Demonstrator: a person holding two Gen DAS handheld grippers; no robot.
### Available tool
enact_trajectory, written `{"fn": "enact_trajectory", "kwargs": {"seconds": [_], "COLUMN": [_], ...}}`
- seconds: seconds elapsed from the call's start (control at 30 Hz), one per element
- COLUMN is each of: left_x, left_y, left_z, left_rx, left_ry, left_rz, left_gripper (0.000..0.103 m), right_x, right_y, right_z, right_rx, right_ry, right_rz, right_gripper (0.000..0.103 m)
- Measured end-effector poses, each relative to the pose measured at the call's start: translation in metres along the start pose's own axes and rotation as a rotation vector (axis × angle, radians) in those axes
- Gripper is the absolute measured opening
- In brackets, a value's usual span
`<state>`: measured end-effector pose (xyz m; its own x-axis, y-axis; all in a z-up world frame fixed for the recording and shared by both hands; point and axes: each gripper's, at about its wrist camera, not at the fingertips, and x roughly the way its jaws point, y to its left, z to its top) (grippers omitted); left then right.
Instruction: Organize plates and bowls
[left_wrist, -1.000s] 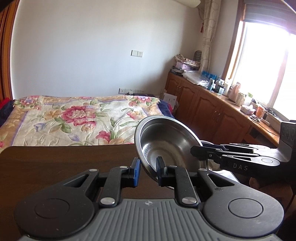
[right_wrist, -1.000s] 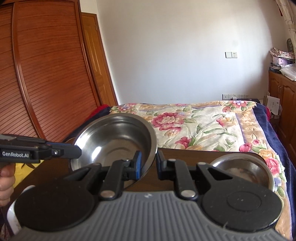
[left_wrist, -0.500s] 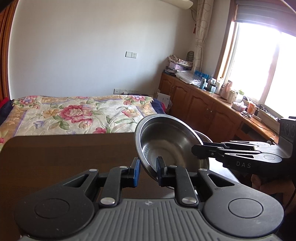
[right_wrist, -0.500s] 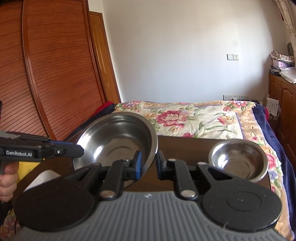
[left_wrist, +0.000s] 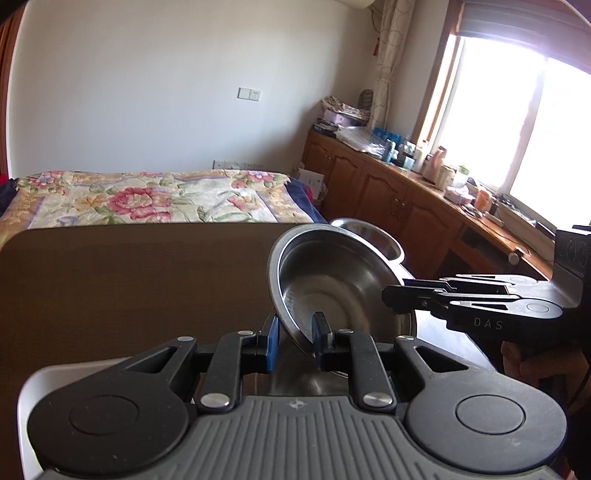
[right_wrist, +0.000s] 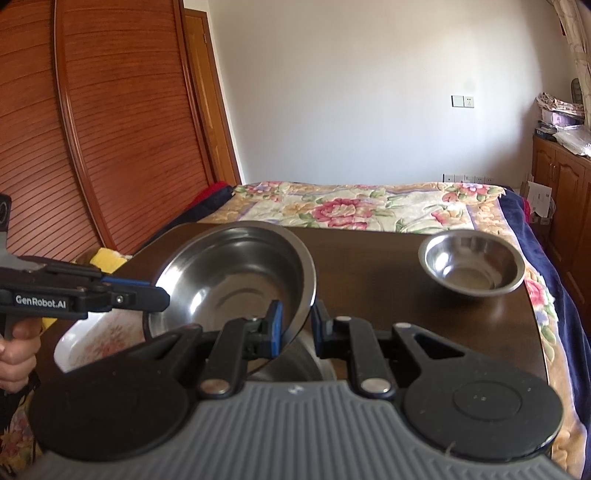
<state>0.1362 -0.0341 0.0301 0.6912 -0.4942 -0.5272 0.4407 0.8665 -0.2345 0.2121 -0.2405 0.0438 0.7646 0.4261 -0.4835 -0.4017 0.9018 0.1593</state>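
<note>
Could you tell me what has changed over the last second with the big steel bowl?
The large bowl has come down toward the table, above a floral plate. Both the left gripper and the right gripper still straddle its rim. The small bowl has stayed put.

The big bowl (right_wrist: 236, 280) sits tilted at the lower centre of the right wrist frame, over the near part of the worktop (right_wrist: 369, 266), its rim between the right tongs (right_wrist: 297, 325). The left tongs (right_wrist: 162, 297) reach in from the left edge and touch its left rim. The small bowl (right_wrist: 472, 264) stands on the worktop at centre right, well apart. A dish (right_wrist: 92, 339) lies at lower left, under the big bowl. The bed (right_wrist: 351, 206) lies behind the worktop, the cabinets (right_wrist: 561, 192) along the right edge.
</note>
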Motion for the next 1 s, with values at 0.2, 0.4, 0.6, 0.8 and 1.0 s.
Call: {"fn": "enact_trajectory", "kwargs": {"seconds": [0.2, 0.4, 0.6, 0.8, 1.0], "left_x": [0.000, 0.005, 0.009, 0.012, 0.012], "left_y": [-0.003, -0.008, -0.011, -0.010, -0.012], "left_z": [-0.018, -0.029, -0.032, -0.035, -0.034], "left_rx": [0.009, 0.022, 0.073, 0.092, 0.115], "left_ry": [0.042, 0.078, 0.099, 0.110, 0.112], "left_rz": [-0.015, -0.018, -0.003, -0.001, 0.004], "left_gripper": [0.020, 0.020, 0.020, 0.021, 0.022], "right_x": [-0.006, -0.009, -0.009, -0.009, -0.010], "right_y": [0.004, 0.006, 0.008, 0.015, 0.021], "right_z": [-0.014, -0.023, -0.028, -0.031, -0.028], "right_rx": [-0.006, -0.030, -0.060, -0.121, -0.204], "right_ry": [0.030, 0.061, 0.081, 0.090, 0.114], "right_rz": [-0.007, -0.023, -0.027, -0.044, -0.054], "right_gripper": [0.019, 0.019, 0.020, 0.020, 0.021]}}
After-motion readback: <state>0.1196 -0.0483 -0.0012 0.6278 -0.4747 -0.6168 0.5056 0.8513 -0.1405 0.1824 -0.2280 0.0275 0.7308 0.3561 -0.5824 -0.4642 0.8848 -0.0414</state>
